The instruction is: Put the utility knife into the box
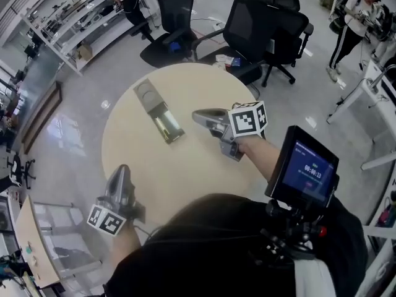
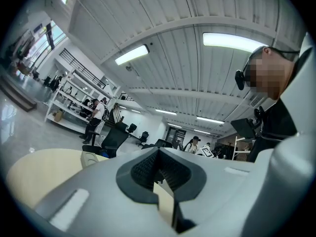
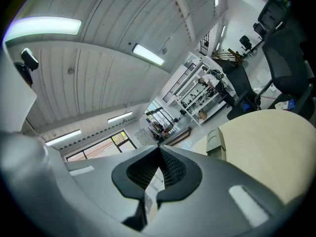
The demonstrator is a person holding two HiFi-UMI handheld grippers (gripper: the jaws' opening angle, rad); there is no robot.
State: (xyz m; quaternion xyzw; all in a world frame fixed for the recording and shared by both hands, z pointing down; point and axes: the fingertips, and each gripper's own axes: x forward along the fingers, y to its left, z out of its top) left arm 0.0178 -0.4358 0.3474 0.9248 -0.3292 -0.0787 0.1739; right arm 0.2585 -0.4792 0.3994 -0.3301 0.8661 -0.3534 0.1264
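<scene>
A long grey-green box lies on the round beige table, left of its middle. Its near end is open and shows something yellowish inside; I cannot tell whether that is the utility knife. My right gripper hovers just right of the box, pointing at it, shut with nothing in it. My left gripper is at the table's near left edge, also shut and empty. The left gripper view has its closed jaws with the box far to their left. In the right gripper view the box lies right of the closed jaws.
Black office chairs stand beyond the table. People stand at the back left and back right. Shelving lines the far left. A small screen is mounted on the person's chest, and a desk sits at lower left.
</scene>
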